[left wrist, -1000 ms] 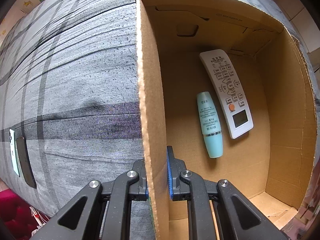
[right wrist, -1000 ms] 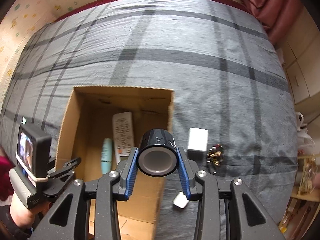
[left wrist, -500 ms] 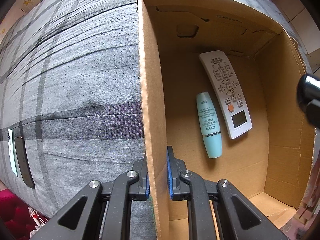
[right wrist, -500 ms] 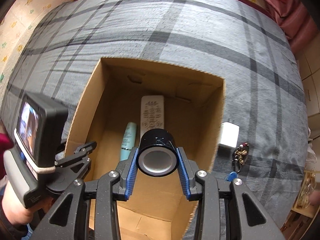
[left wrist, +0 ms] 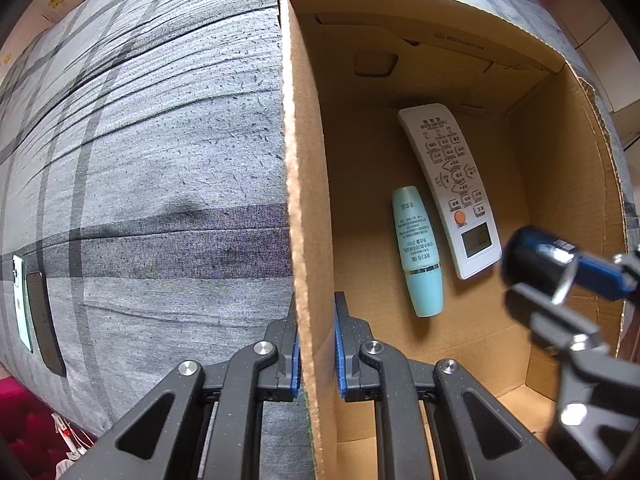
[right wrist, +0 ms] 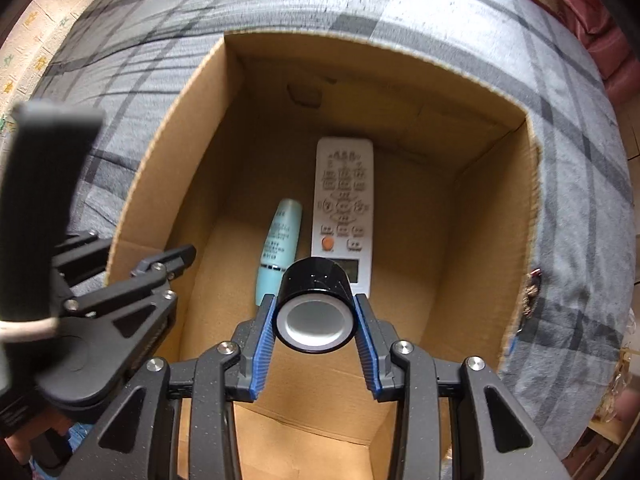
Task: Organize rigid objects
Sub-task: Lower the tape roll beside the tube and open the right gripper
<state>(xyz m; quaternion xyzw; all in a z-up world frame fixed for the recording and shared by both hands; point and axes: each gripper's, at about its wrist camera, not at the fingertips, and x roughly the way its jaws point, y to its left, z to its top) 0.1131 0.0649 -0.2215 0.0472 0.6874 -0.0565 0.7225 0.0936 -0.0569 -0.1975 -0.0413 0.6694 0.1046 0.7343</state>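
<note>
An open cardboard box (left wrist: 308, 200) lies on a grey plaid bedcover (left wrist: 140, 160). On its floor rest a white remote (left wrist: 452, 184) and a teal tube (left wrist: 416, 248) side by side. My left gripper (left wrist: 316, 308) is shut on the box's left wall, one pad on each side. My right gripper (right wrist: 314, 312) is shut on a black cylinder (right wrist: 314, 292) with a pale grey end and hangs over the box's inside, just nearer than the remote (right wrist: 344, 200) and tube (right wrist: 280, 236). The left wrist view shows that cylinder (left wrist: 528, 256) entering from the right.
Two phones (left wrist: 40, 312) lie on the bedcover far left of the box. A bunch of keys (right wrist: 530, 292) lies just outside the box's right wall (right wrist: 492, 216). Bare cardboard floor shows to the right of the remote and nearer than both items. Pink cloth (right wrist: 616, 68) borders the bed.
My right gripper with the black cylinder has moved from beside the box to over it and sunk toward its inside, now showing in the left wrist view. The left gripper has kept still.
</note>
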